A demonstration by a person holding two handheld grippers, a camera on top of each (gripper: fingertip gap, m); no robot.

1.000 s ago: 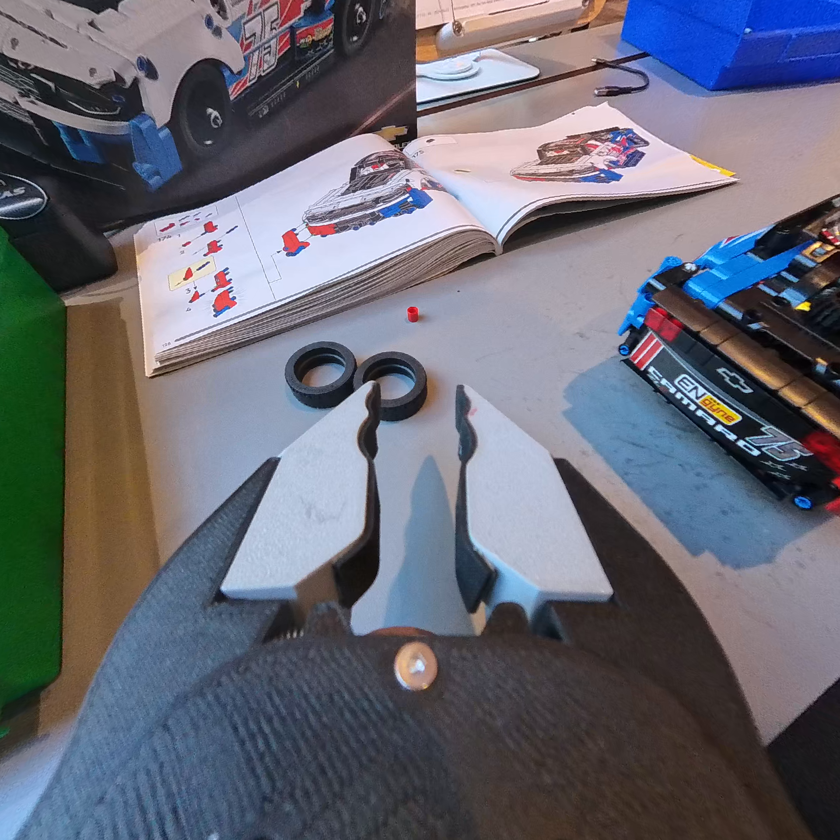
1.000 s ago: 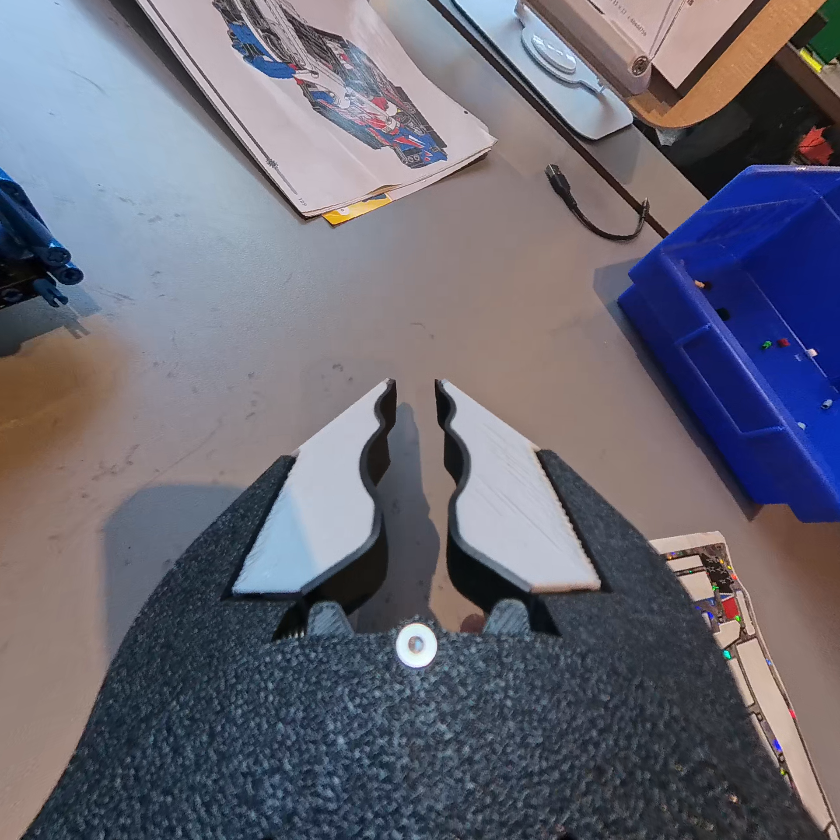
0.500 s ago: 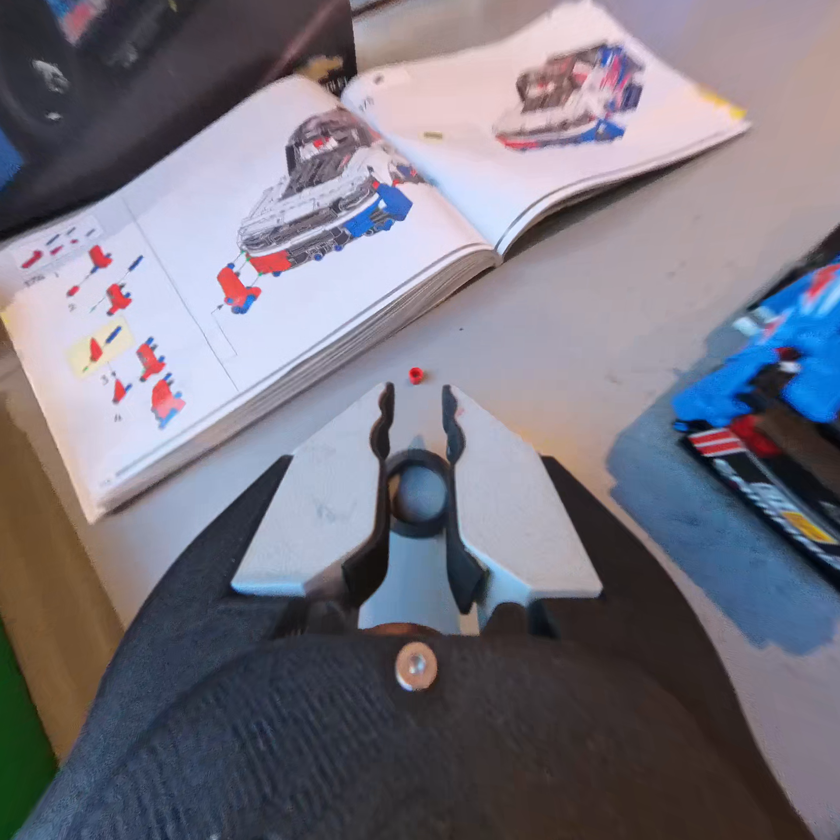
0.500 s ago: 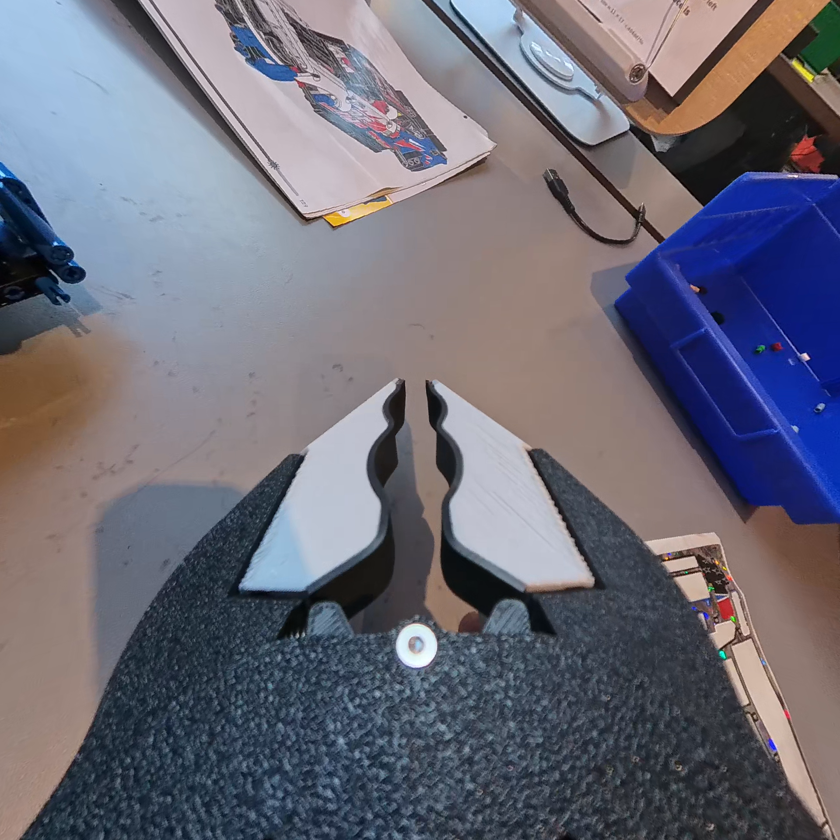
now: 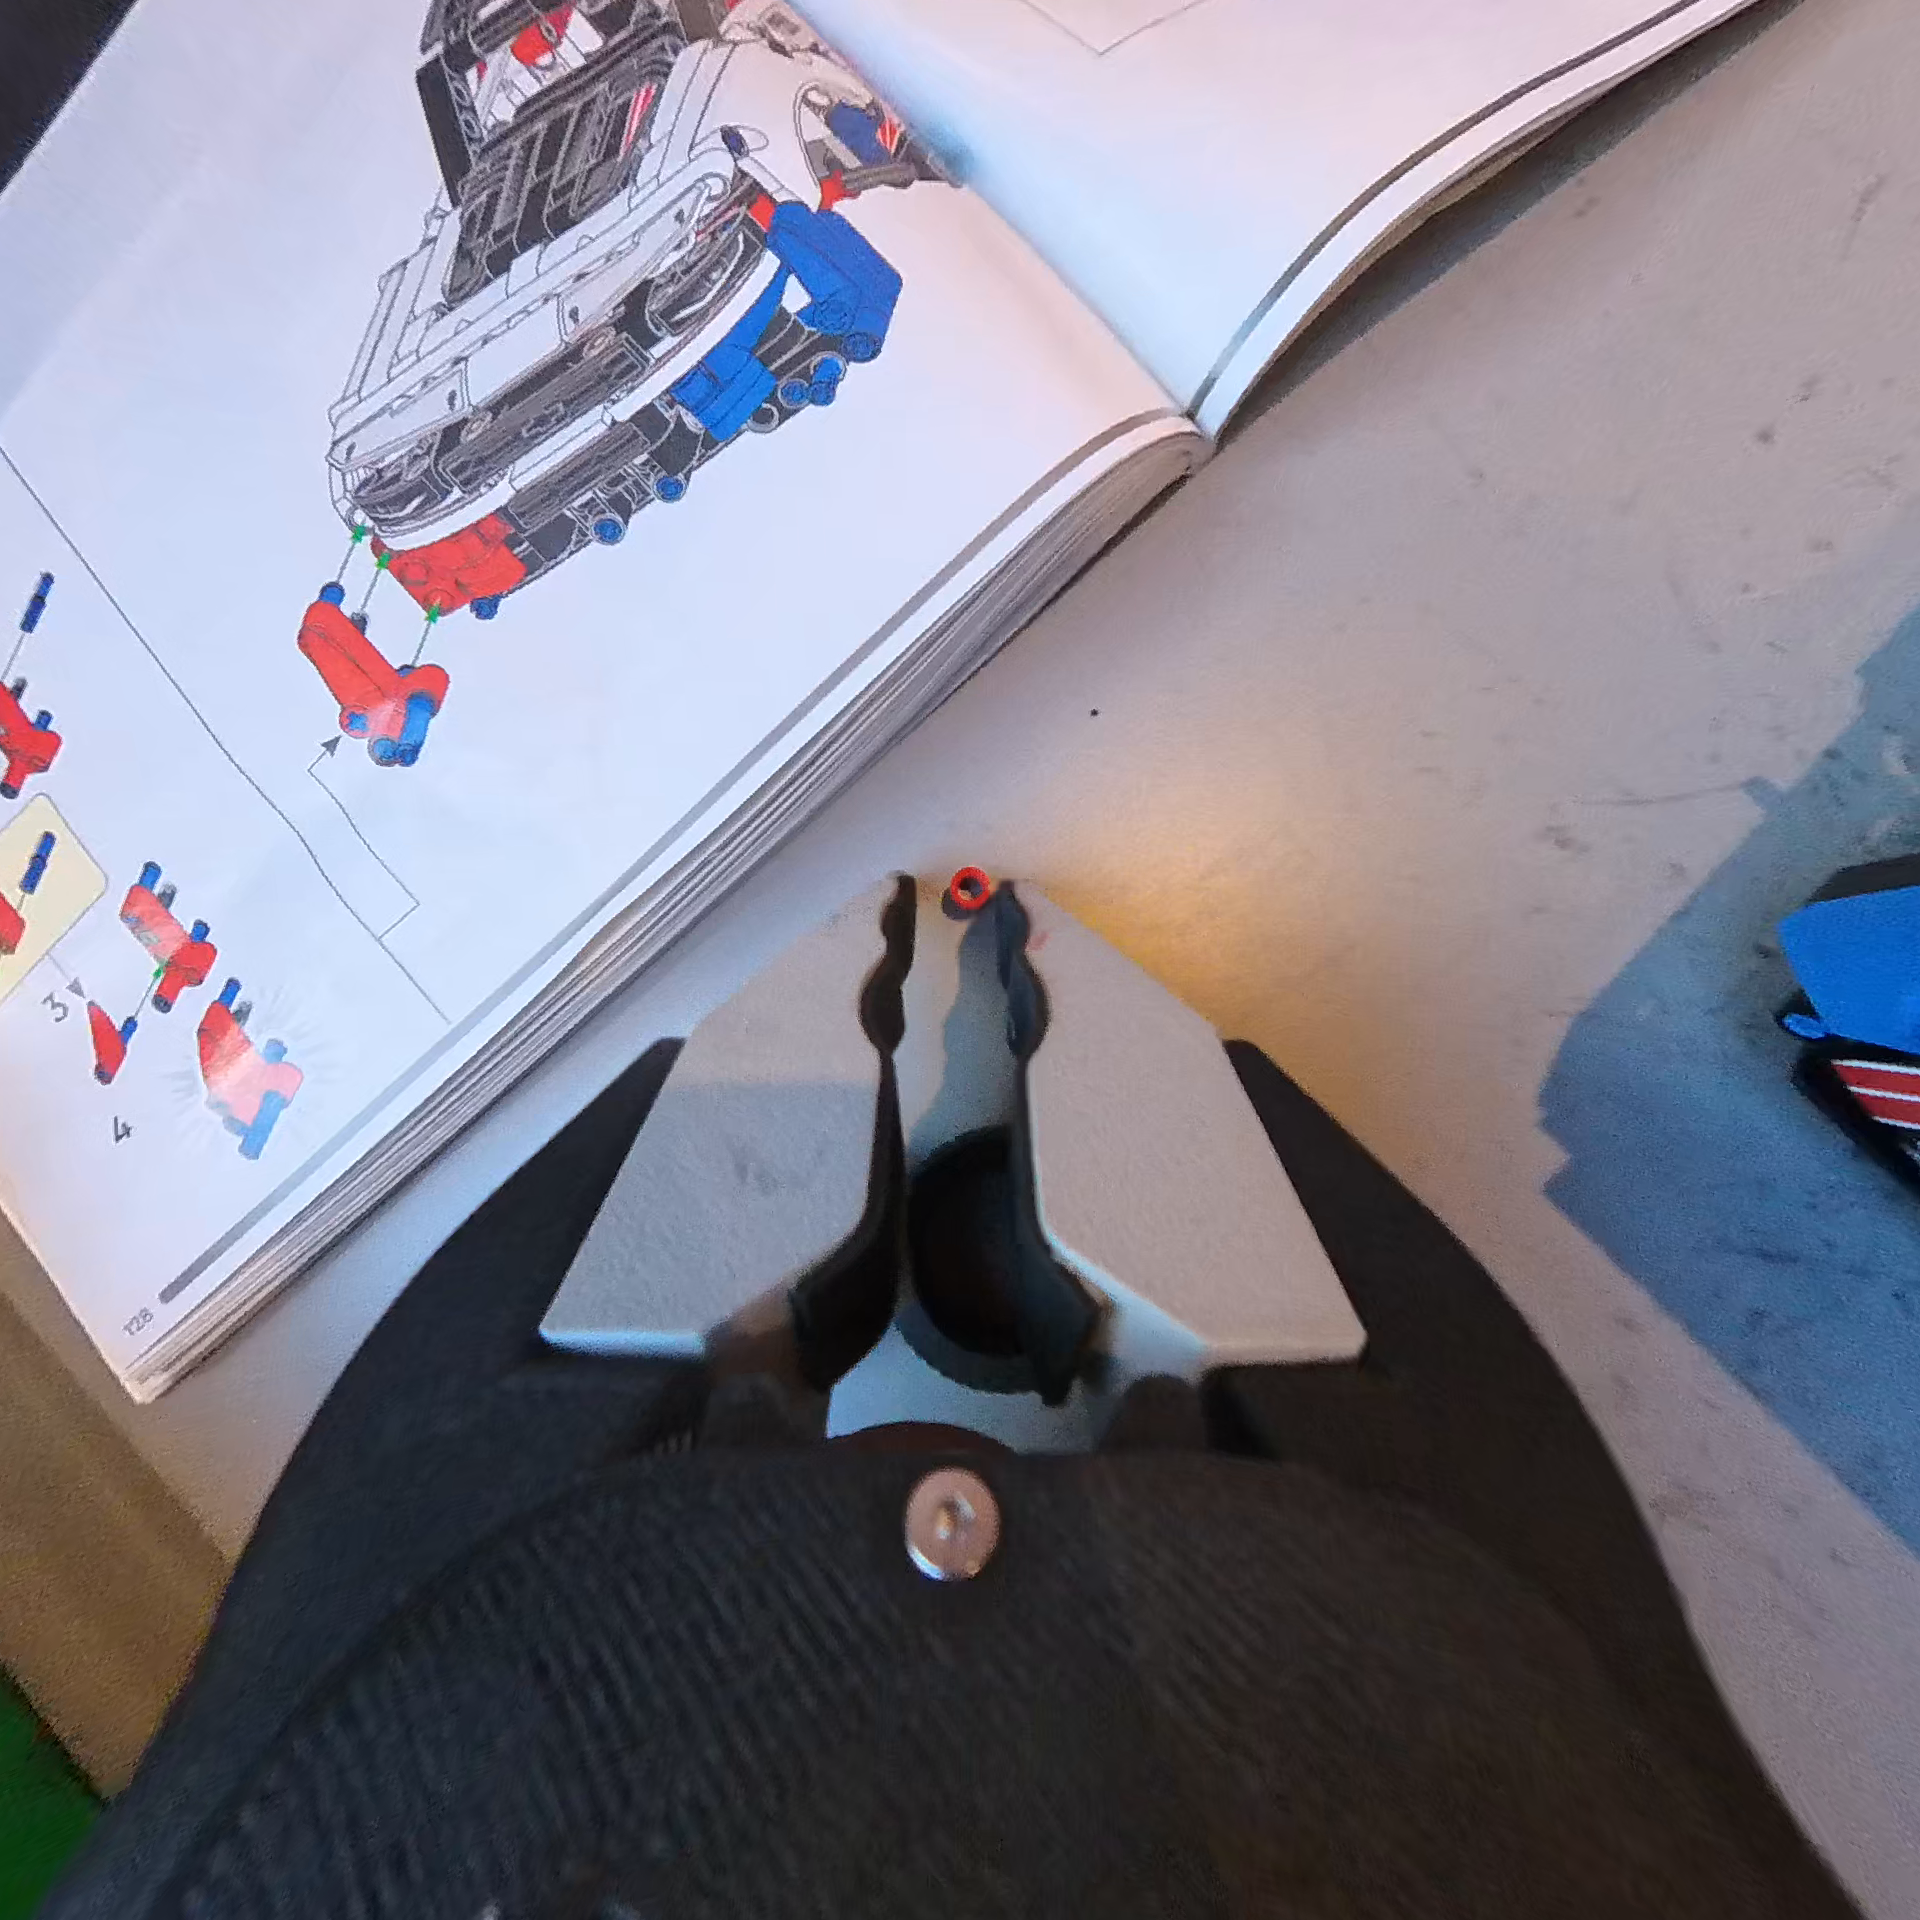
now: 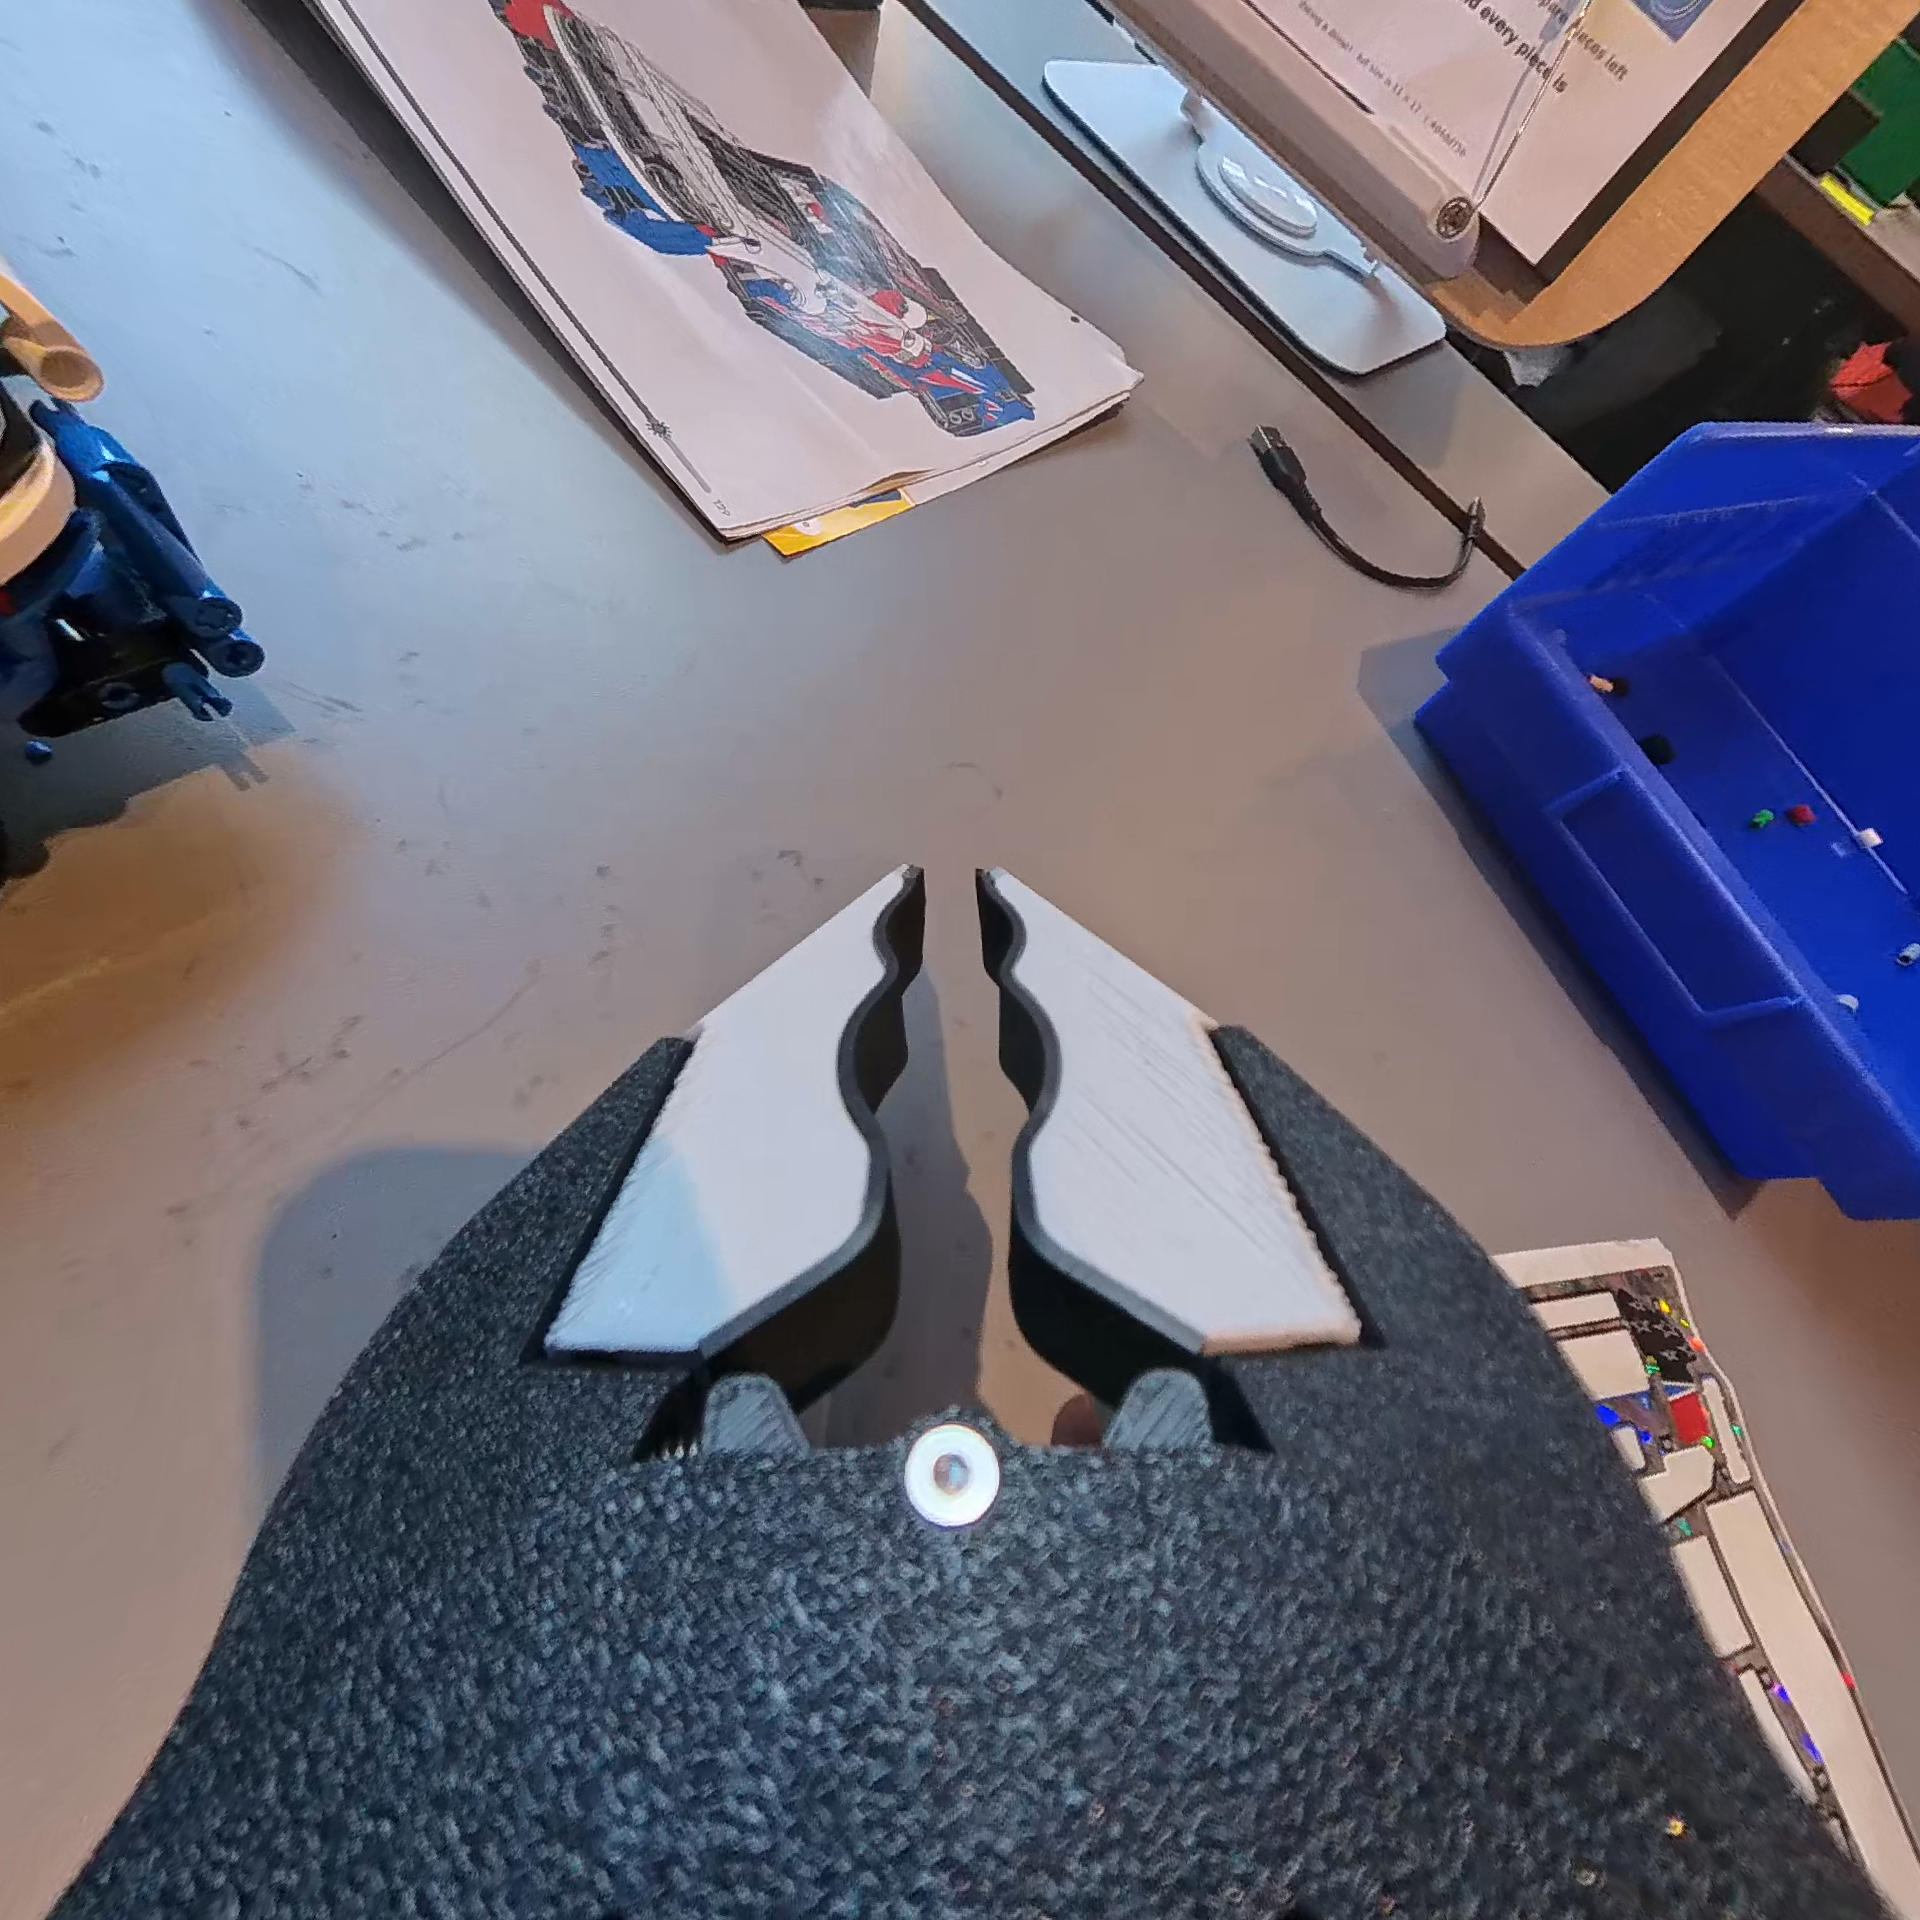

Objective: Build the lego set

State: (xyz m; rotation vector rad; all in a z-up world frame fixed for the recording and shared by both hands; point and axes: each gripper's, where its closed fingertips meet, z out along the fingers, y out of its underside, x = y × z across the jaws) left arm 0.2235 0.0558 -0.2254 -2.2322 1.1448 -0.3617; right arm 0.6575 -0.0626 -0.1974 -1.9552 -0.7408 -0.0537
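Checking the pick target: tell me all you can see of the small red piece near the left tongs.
The small red piece is a tiny bright red ring or bush with a dark round hole through it, plastic by its look. It lies loose on the grey table, hole facing roughly up toward the camera. It sits just off the tips of the left tongs, in line with the gap and close to the tip on the view's right; contact cannot be told. The open instruction book lies beyond it, apart.

Red bush (image 5: 968, 890), blue bin (image 6: 1704, 904)
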